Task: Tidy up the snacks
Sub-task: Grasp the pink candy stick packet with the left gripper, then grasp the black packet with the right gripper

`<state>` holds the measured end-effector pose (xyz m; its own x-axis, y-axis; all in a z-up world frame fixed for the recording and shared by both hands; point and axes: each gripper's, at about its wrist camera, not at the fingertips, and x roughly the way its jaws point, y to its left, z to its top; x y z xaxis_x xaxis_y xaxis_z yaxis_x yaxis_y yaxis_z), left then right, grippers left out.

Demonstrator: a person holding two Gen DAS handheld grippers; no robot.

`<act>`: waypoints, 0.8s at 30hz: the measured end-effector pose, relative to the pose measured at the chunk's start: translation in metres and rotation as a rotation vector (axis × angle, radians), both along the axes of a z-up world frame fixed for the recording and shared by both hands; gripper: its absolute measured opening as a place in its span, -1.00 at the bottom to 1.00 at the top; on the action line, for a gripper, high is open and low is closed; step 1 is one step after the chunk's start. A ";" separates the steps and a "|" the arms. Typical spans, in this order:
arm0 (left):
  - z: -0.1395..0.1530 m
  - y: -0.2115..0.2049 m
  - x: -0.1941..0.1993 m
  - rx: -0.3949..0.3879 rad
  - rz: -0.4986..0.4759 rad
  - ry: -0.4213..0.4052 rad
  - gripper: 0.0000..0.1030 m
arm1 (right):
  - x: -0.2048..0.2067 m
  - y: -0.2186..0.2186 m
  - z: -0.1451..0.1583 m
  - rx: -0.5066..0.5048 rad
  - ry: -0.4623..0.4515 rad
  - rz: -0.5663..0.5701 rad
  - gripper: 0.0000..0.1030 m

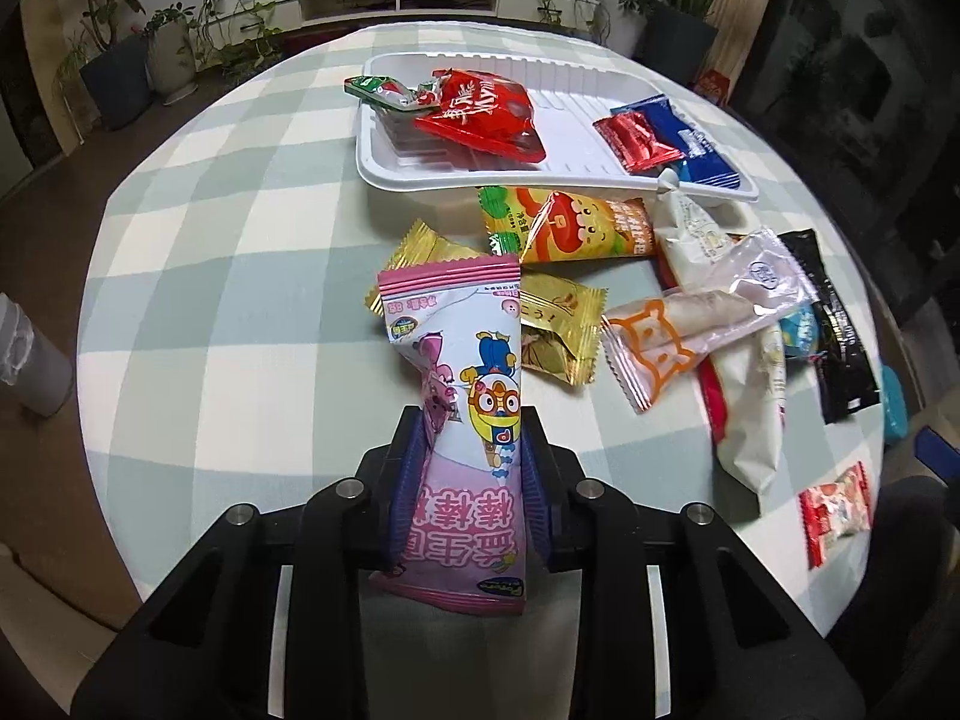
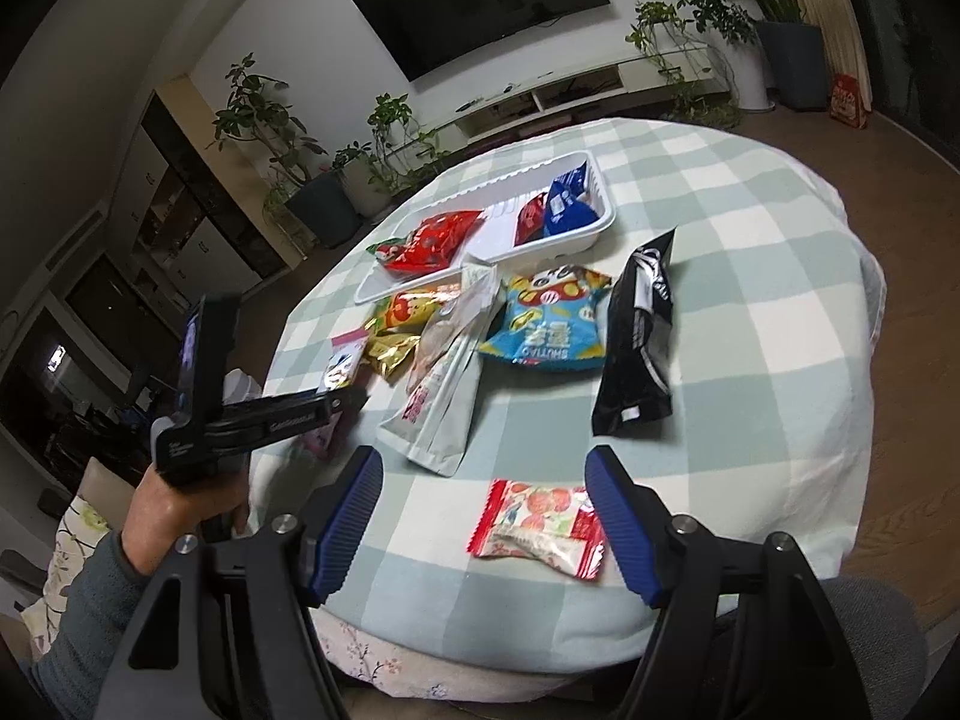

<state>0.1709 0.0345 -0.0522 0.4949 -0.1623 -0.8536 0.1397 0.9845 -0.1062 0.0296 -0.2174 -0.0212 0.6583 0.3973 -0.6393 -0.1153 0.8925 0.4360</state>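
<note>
Between the left gripper's (image 1: 471, 420) pads, the pink packet (image 1: 456, 384) hides much of the gold wrapper (image 1: 558, 330) beyond it. In the right wrist view the left gripper covers most of that packet. Beyond the right gripper (image 2: 486, 516), the tray (image 2: 594, 228) rim cuts off the blue pack's (image 2: 567, 210) lower part. The white pouches (image 1: 750, 414) overlap a red-edged item that cannot be identified. Print on the black bag (image 2: 639, 330) is too small to read.

Left gripper (image 1: 471, 420) clamped — right gripper (image 2: 483, 516) gaping, angled down.
</note>
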 end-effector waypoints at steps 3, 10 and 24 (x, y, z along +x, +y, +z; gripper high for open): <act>0.003 0.007 -0.013 -0.075 0.006 -0.015 -0.45 | 0.007 -0.007 0.002 -0.025 0.011 -0.033 0.43; 0.003 0.016 -0.030 -0.164 0.012 -0.025 -0.45 | 0.045 -0.024 0.003 -0.168 0.087 -0.103 0.28; -0.004 0.009 -0.028 -0.100 -0.025 -0.035 -0.47 | 0.117 -0.019 -0.032 -0.363 0.239 -0.116 0.17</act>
